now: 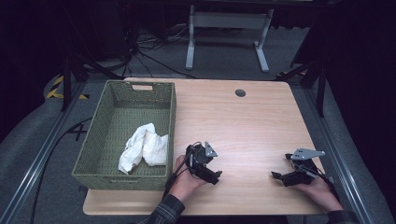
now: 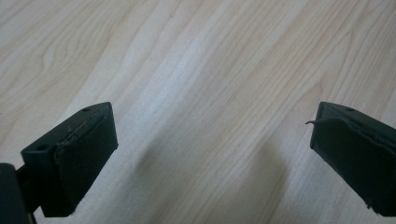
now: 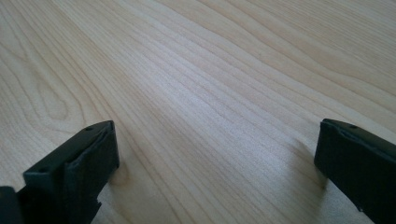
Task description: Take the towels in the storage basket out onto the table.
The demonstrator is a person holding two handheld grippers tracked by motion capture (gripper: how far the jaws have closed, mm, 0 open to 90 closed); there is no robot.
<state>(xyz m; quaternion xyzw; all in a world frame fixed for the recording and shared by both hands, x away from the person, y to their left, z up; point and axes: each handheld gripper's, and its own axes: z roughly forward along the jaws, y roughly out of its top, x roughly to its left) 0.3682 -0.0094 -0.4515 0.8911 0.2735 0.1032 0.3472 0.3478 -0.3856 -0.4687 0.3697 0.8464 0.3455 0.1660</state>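
High view shows my left tool (image 1: pixel 210 173) and right tool (image 1: pixel 279 177) resting low on the wooden surface (image 1: pixel 252 121), both spread wide and holding nothing. My white cloth (image 1: pixel 142 148) lies inside the green basket (image 1: pixel 172 116), just beside my left tool.

The light wooden table (image 1: pixel 243 121) is bright, but the room around it is very dark. The black jaws up close look blurry and cast soft shadows.
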